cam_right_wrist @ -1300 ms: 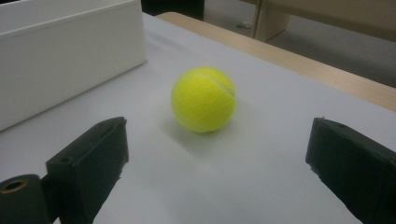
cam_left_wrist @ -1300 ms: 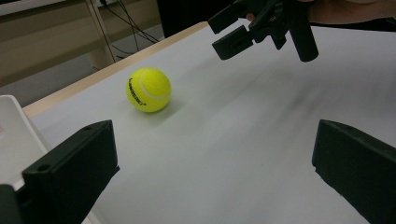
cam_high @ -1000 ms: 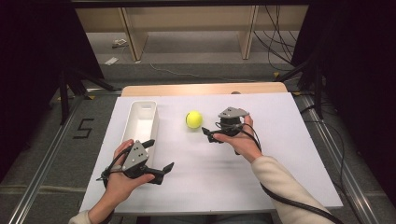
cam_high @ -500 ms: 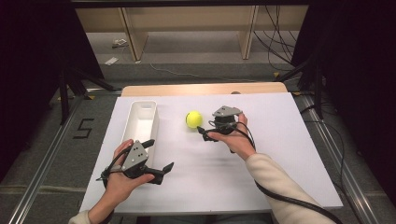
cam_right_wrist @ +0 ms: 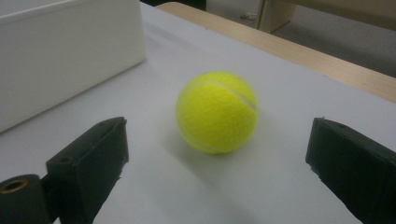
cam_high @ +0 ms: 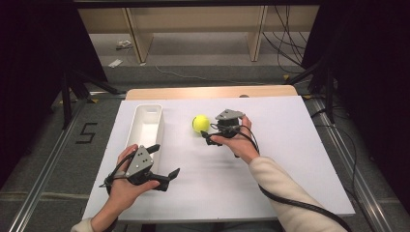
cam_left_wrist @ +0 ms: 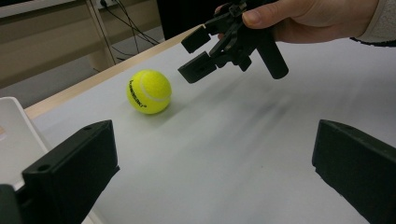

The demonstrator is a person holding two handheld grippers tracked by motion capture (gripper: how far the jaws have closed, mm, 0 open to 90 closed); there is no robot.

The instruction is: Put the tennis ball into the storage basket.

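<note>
White tabletop (cam_high: pixel 290 159) carries a yellow felt tennis ball (cam_high: pixel 200 123) at 12 o'clock of the right gripper (cam_high: pixel 207 137), jaws apart, flanking nothing yet. Left gripper (cam_high: pixel 164 164) idles, jaws spread. Advice: centre the ball between the pads, then close gently; it may roll.

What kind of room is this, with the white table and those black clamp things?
Probably a lab or recording workspace, not a home. A person works two handheld tools, the left gripper and right gripper, over a white table, with loose cables on the floor behind.
</note>
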